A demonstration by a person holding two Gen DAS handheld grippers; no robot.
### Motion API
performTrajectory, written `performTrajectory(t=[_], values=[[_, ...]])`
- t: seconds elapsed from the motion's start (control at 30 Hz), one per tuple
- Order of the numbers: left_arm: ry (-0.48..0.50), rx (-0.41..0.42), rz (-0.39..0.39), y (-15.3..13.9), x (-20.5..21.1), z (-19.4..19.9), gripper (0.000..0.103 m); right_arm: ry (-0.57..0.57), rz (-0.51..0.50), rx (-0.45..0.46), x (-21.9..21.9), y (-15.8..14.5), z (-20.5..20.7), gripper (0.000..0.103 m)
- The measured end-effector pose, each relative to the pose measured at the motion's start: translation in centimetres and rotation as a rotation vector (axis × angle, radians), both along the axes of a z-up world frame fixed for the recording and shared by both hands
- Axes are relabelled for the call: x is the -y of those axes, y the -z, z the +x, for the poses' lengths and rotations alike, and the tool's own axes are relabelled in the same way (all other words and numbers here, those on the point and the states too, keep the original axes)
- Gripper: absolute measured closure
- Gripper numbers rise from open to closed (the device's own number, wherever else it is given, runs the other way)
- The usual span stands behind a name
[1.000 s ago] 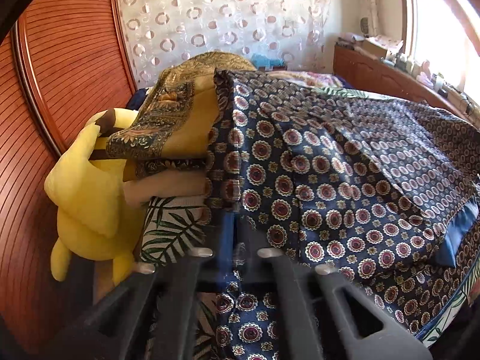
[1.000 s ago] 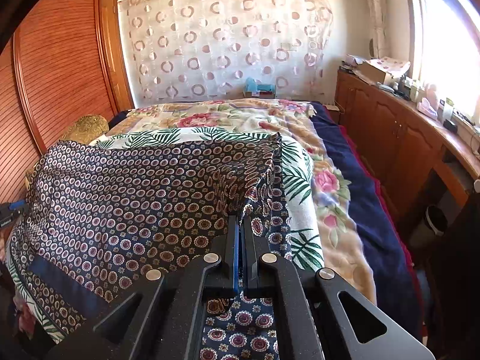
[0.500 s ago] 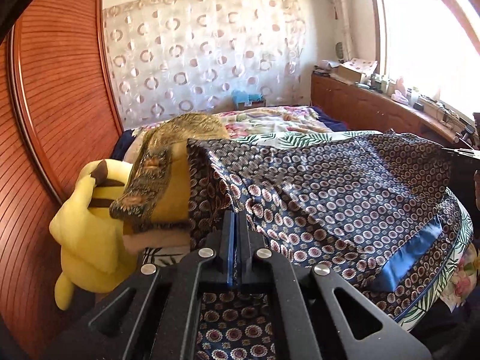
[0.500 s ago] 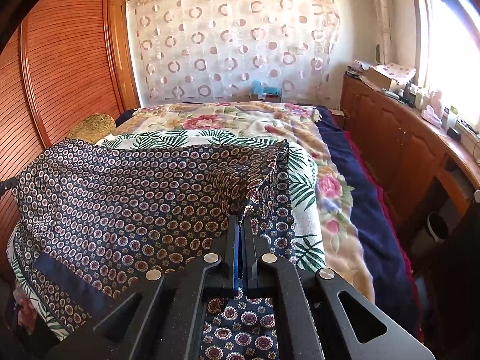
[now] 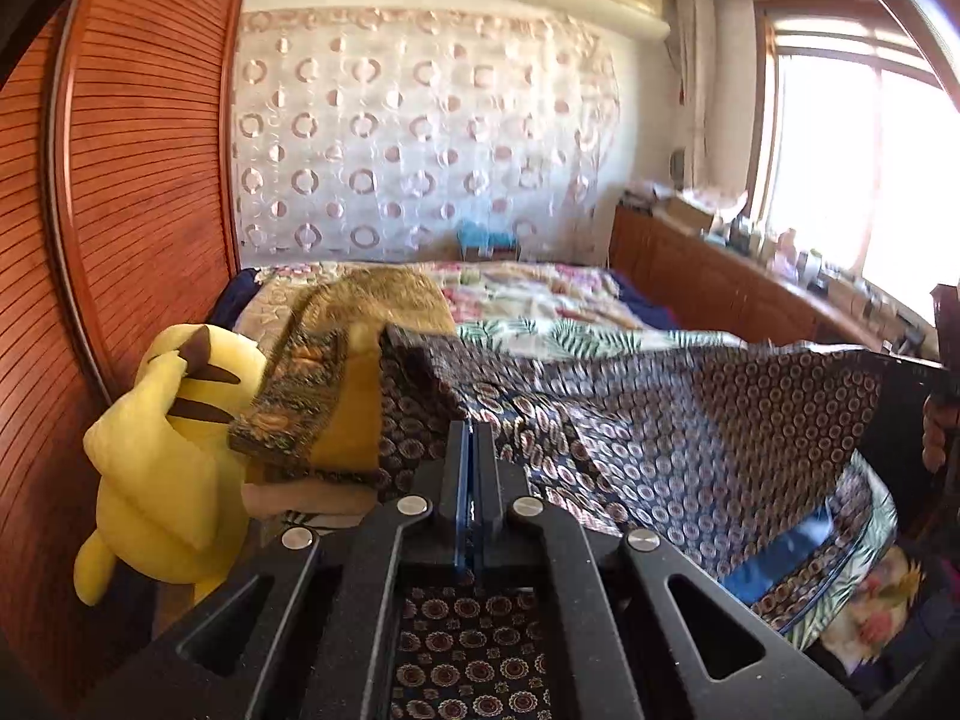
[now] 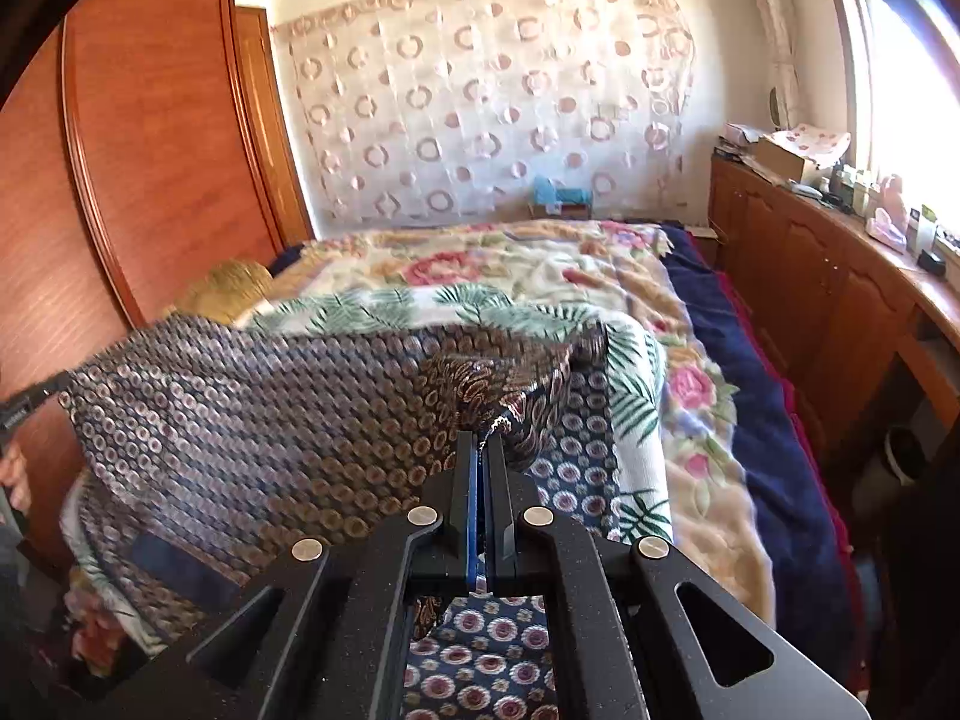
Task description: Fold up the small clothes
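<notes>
A dark blue garment with a round medallion print [image 5: 660,444] hangs stretched between both grippers above the near end of the bed; it also shows in the right wrist view [image 6: 252,426]. My left gripper [image 5: 473,429] is shut on its left corner. My right gripper [image 6: 481,441] is shut on its right corner, where the cloth bunches up. A plain blue band [image 5: 774,564] runs along the garment's lower edge. The far side of the cloth is hidden by its own drape.
The bed [image 6: 540,276] carries a floral quilt and a palm-leaf sheet [image 6: 636,384]. A yellow plush toy [image 5: 162,456] and a gold patterned pillow [image 5: 360,312] lie at its left against a wooden wardrobe [image 5: 120,210]. A wooden cabinet [image 6: 828,288] with clutter runs along the right.
Both grippers have risen with the garment, lifting its top edge off the bed so it hangs more freely. Both stay shut on the cloth.
</notes>
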State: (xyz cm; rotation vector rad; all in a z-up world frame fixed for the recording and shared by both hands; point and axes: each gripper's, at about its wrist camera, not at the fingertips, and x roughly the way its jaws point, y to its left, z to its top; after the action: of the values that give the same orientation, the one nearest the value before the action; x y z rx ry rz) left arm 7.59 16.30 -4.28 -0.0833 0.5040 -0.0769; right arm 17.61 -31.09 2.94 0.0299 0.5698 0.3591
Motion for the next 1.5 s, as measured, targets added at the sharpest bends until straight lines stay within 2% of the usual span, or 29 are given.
performTrajectory(t=[0.13,0.23,0.33,0.47,0.63,0.77,0.9,1.03,1.1,1.17,1.23,1.3,1.47,1.5], values=[[-0.026,0.016,-0.013,-0.4,-1.7,-0.9,0.101,-0.003,0.051,0.019,1.7,-1.9,-1.4,0.102],[-0.046,-0.004,-0.031,0.6,-2.8,-1.3,0.101,0.014,0.056,0.013,2.9,-1.8,-2.4,0.102],[-0.070,-0.056,-0.028,3.1,-3.5,-1.3,0.101,0.034,0.021,-0.025,3.4,0.2,-3.2,0.102],[-0.086,-0.140,-0.029,6.9,-3.9,-1.2,0.101,0.069,-0.027,-0.133,4.2,5.2,-3.7,0.102],[-0.092,-0.186,-0.030,8.8,-3.8,-1.3,0.101,0.107,-0.060,-0.227,4.9,10.0,-3.8,0.102],[-0.088,-0.191,-0.014,8.9,-3.6,-1.1,0.101,0.126,-0.087,-0.229,4.9,10.9,-3.4,0.102],[-0.079,-0.199,0.000,9.0,-3.3,-1.1,0.101,0.149,-0.099,-0.187,3.5,9.3,-3.3,0.102],[-0.074,-0.209,0.008,9.3,-2.9,-1.2,0.101,0.190,-0.170,-0.108,1.7,7.3,-4.5,0.085],[-0.076,-0.214,0.012,9.5,-2.8,-1.2,0.101,0.195,-0.189,-0.063,0.6,6.6,-5.0,0.074],[-0.077,-0.219,0.012,9.7,-2.7,-1.3,0.101,0.211,-0.197,-0.015,-0.6,5.9,-5.6,0.052],[-0.081,-0.226,0.012,10.0,-2.6,-1.2,0.101,0.180,-0.174,0.003,-1.8,5.8,-6.2,0.044],[-0.069,-0.243,0.001,10.3,-2.6,-0.9,0.101,0.114,-0.159,-0.025,-3.9,6.5,-6.4,0.043],[-0.072,-0.252,-0.015,10.6,-2.7,-0.6,0.101,-0.021,-0.171,-0.105,-9.7,10.6,-5.6,0.043],[-0.072,-0.256,-0.017,10.6,-2.7,-0.6,0.096,-0.028,-0.177,-0.112,-10.3,11.2,-5.6,0.043]])
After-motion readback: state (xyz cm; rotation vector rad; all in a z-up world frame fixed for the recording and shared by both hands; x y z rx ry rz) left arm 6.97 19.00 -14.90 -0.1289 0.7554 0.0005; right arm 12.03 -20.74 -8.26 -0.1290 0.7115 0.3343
